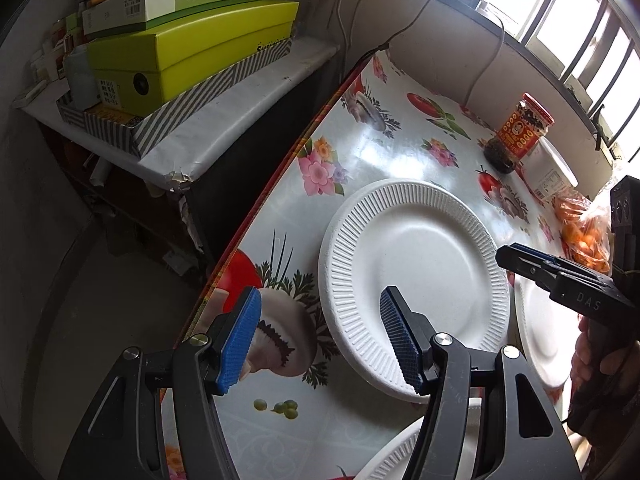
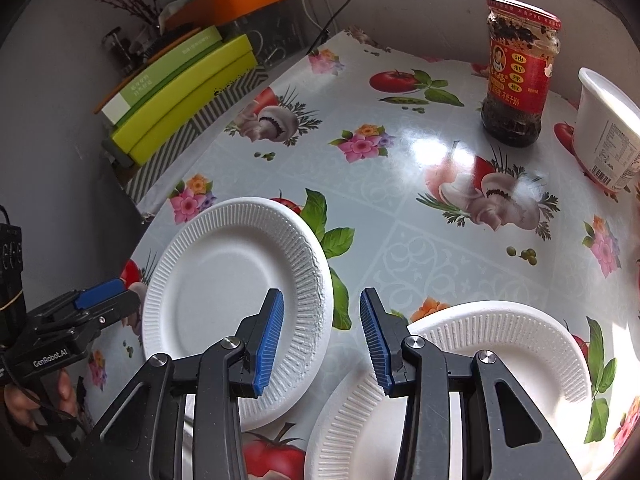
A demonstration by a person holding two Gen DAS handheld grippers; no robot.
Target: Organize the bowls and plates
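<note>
A white ribbed paper plate (image 1: 412, 264) lies on the patterned table; it also shows in the right wrist view (image 2: 224, 292). My left gripper (image 1: 320, 344) is open and empty, straddling that plate's near left rim from above. A second plate (image 1: 540, 344) lies to its right, and a third (image 1: 396, 456) sits under my left gripper. In the right wrist view two overlapping plates (image 2: 512, 360) (image 2: 348, 436) lie below my right gripper (image 2: 322, 344), which is open and empty over the gap between plates. A white bowl (image 2: 608, 132) stands at the far right.
A chili sauce jar (image 2: 516, 72) stands at the back of the table. A bag of oranges (image 1: 584, 232) lies at the right. Stacked green boxes (image 1: 188, 56) sit on a side shelf left of the table edge (image 1: 256, 216). Cables hang along the wall.
</note>
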